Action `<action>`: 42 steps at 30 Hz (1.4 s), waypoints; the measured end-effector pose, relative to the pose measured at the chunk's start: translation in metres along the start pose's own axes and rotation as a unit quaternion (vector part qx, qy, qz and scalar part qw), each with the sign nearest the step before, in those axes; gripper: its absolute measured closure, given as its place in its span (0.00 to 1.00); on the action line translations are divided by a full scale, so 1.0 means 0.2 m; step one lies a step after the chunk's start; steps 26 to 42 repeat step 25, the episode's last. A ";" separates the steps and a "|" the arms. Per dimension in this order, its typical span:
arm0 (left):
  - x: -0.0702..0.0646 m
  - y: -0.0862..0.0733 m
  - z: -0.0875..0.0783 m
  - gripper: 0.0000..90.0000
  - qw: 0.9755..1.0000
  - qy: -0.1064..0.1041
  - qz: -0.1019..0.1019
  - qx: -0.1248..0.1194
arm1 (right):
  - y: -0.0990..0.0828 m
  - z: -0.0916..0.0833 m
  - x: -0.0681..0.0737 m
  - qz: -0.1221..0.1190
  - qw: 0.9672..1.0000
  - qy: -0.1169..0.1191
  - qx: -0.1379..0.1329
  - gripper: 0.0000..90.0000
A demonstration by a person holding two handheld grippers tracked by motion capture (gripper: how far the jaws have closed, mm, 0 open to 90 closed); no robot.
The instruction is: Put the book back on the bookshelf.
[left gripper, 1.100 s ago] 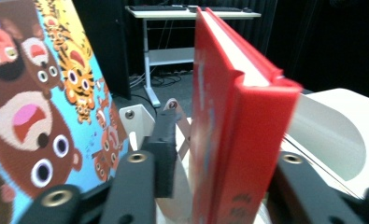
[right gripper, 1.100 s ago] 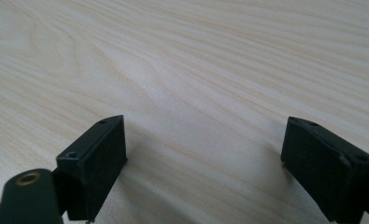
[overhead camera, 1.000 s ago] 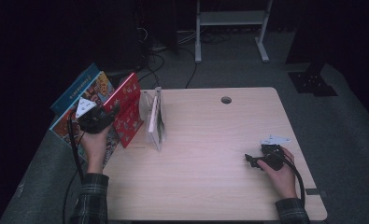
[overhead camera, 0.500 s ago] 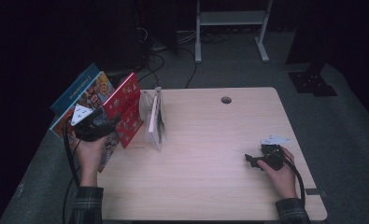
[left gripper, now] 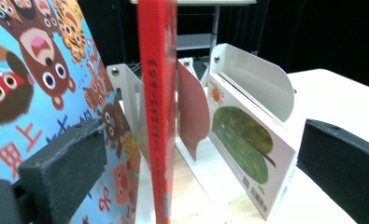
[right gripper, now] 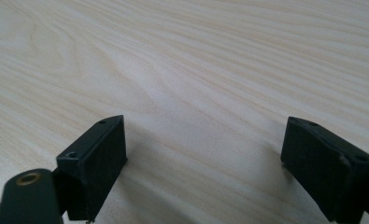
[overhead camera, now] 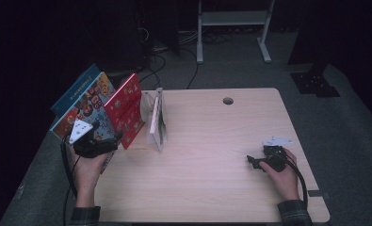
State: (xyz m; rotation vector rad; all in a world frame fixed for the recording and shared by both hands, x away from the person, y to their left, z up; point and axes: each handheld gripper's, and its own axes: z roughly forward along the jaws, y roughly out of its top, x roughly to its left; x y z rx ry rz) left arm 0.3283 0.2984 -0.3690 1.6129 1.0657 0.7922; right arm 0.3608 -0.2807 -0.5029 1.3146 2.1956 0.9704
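Observation:
A red book (overhead camera: 125,110) stands on edge at the table's left end, leaning against a blue animal picture book (overhead camera: 84,101). In the left gripper view its spine (left gripper: 158,116) rises between my left gripper's (left gripper: 196,172) jaws, and neither pad touches it. Those jaws have just been opening and now stand wide open. From above, the left gripper (overhead camera: 114,140) sits just in front of the red book. A white rack (overhead camera: 151,106) holds a white book with a green leaf cover (left gripper: 245,140). My right gripper (overhead camera: 250,161) rests open on the bare tabletop (right gripper: 203,158).
White metal dividers (left gripper: 261,74) of the rack stand right of the red book. The light wood table (overhead camera: 212,141) has a cable hole (overhead camera: 228,100) at the back. A white frame (overhead camera: 230,19) and cables lie on the dark floor beyond.
My left gripper has let go of the red book and drawn back toward the near side of the table. The book stays standing. My right hand has kept still.

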 end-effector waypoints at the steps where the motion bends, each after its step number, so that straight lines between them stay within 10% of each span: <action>1: -0.01 -0.01 -0.01 0.00 1.000 -0.001 0.002 0.002 | 0.00 0.00 0.00 0.000 1.000 0.000 0.000 0.14; 17: -0.14 -0.10 -0.15 0.00 1.000 -0.015 0.009 0.006 | 0.00 0.00 0.00 0.001 1.000 0.000 0.000 0.14; 42: -0.16 -0.11 -0.15 0.00 1.000 -0.024 0.009 0.005 | 0.00 0.00 0.00 0.001 1.000 0.000 0.001 0.14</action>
